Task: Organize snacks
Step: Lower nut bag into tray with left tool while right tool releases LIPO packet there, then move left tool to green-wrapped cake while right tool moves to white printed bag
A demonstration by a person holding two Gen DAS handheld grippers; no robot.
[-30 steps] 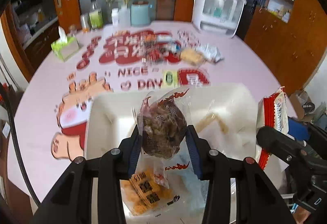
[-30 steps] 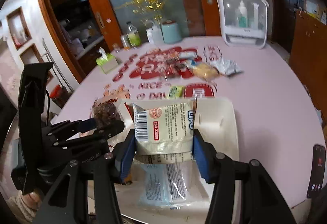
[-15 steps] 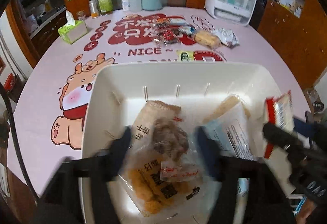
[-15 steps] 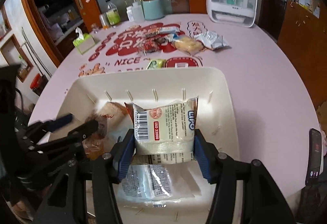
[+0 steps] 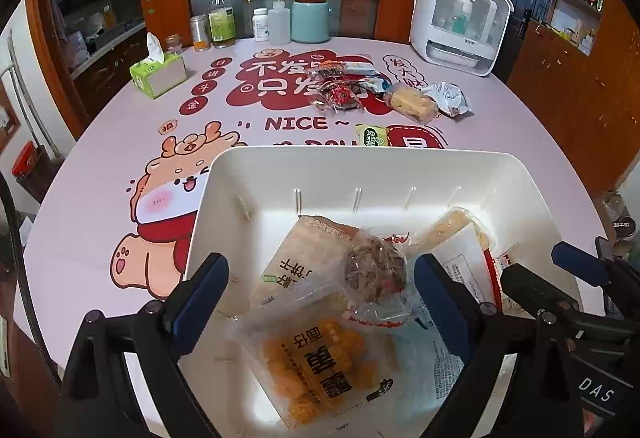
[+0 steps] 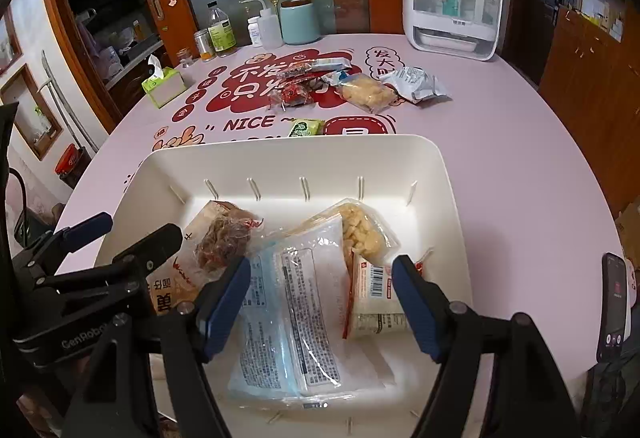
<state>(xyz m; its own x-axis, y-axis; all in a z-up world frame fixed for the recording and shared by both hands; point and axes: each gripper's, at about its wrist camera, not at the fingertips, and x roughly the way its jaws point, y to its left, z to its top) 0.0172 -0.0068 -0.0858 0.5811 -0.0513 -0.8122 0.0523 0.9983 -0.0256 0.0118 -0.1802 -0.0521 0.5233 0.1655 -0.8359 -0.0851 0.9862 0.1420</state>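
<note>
A white plastic bin [image 5: 360, 154] [image 6: 280, 146] sits at the near edge of the pink table and holds several snack packs. My left gripper [image 5: 320, 290] hangs over its left half, jaws opening wide. A clear bag of brown snacks [image 5: 374, 270] lies loose below, on an orange-snack pack [image 5: 316, 362], touching neither pad. My right gripper [image 6: 320, 274] is over the right half, jaws also opening. A white biscuit packet [image 6: 376, 302] lies in the bin just inside the right finger, free of the pads, beside a clear blue-edged pack [image 6: 296, 314]. More snacks [image 5: 340, 94] wait mid-table.
Beyond the bin lie a small green packet [image 5: 370, 136], a yellow snack bag [image 5: 410, 102] and a silver bag [image 5: 448, 98]. A tissue box [image 5: 158, 74], bottles [image 5: 218, 18], a teal canister [image 5: 310, 20] and a white appliance [image 5: 460, 18] line the far edge. A phone [image 6: 614, 306] rests at the right.
The left gripper opened and the brown snack bag dropped into the bin. The right gripper sank a little and opened, and the white biscuit packet now lies in the bin.
</note>
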